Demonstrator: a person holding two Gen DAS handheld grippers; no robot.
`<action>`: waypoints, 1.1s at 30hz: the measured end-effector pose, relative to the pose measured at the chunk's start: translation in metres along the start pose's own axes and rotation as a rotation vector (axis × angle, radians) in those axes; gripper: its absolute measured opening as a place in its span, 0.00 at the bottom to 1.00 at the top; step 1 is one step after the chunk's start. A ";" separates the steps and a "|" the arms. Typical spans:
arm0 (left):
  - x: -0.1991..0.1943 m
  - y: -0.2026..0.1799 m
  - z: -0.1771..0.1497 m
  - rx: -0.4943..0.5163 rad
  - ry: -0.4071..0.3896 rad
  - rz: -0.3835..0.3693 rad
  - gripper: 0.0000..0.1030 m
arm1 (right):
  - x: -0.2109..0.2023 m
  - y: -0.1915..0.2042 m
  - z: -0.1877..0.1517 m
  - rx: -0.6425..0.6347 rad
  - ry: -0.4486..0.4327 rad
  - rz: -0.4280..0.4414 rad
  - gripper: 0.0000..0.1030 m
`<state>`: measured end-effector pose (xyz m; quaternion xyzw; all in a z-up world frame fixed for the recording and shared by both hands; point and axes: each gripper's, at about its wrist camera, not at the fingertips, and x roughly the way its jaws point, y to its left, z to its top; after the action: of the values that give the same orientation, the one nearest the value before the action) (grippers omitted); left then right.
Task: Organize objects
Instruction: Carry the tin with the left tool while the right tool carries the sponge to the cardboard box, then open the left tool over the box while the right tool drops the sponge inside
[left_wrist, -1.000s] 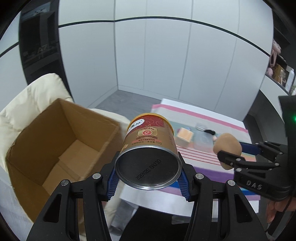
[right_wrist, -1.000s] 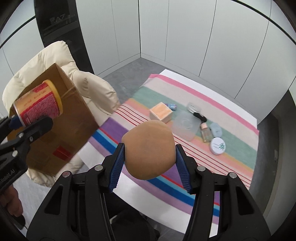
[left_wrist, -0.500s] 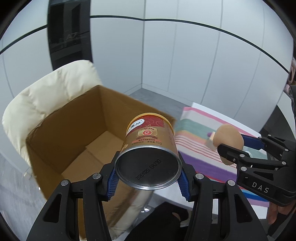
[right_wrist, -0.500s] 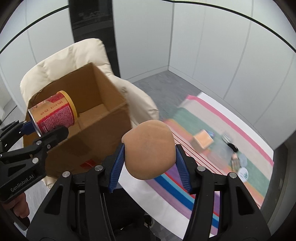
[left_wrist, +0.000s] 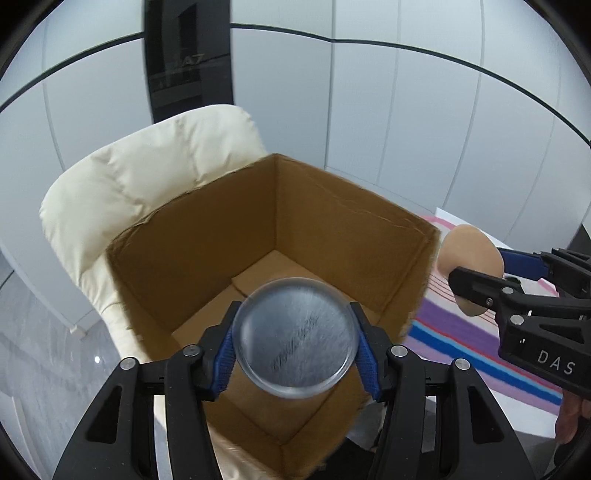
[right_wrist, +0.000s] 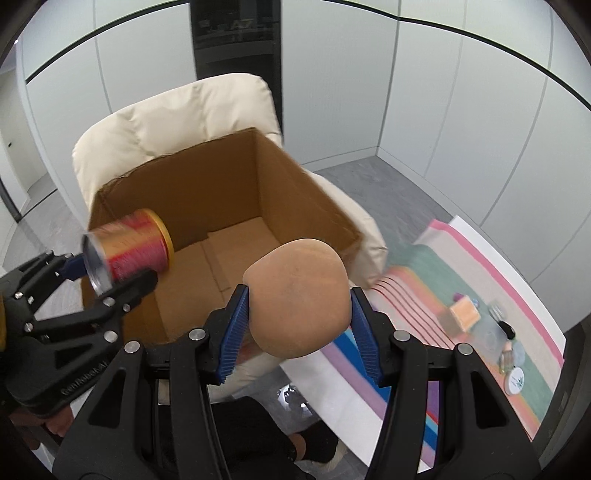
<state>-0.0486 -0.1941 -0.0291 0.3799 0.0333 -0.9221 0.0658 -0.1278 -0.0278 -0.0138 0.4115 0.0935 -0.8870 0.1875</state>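
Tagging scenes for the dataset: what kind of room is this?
Probably an office or meeting-type room staged for recording, not a home: plain white panelled walls, grey floor, a cream padded chair holding a cardboard box, and a table under a striped cloth.

The round silver base of the red-and-gold metal can is motion-blurred, its stamped print unreadable. The can's label smears into streaks. Small toiletry items on the striped cloth are too blurred to identify. The brown cardboard box loses its near corner behind the gripper arms.
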 end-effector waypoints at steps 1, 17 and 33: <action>-0.002 0.005 -0.001 -0.013 -0.008 0.013 0.69 | 0.001 0.006 0.002 -0.008 0.000 0.006 0.55; -0.030 0.069 -0.016 -0.117 -0.029 0.112 1.00 | 0.024 0.067 0.020 -0.070 0.022 0.062 0.55; -0.037 0.091 -0.024 -0.157 -0.023 0.169 1.00 | 0.029 0.082 0.027 -0.048 0.017 0.039 0.99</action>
<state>0.0072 -0.2779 -0.0210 0.3644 0.0727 -0.9121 0.1733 -0.1303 -0.1186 -0.0193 0.4160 0.1086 -0.8772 0.2138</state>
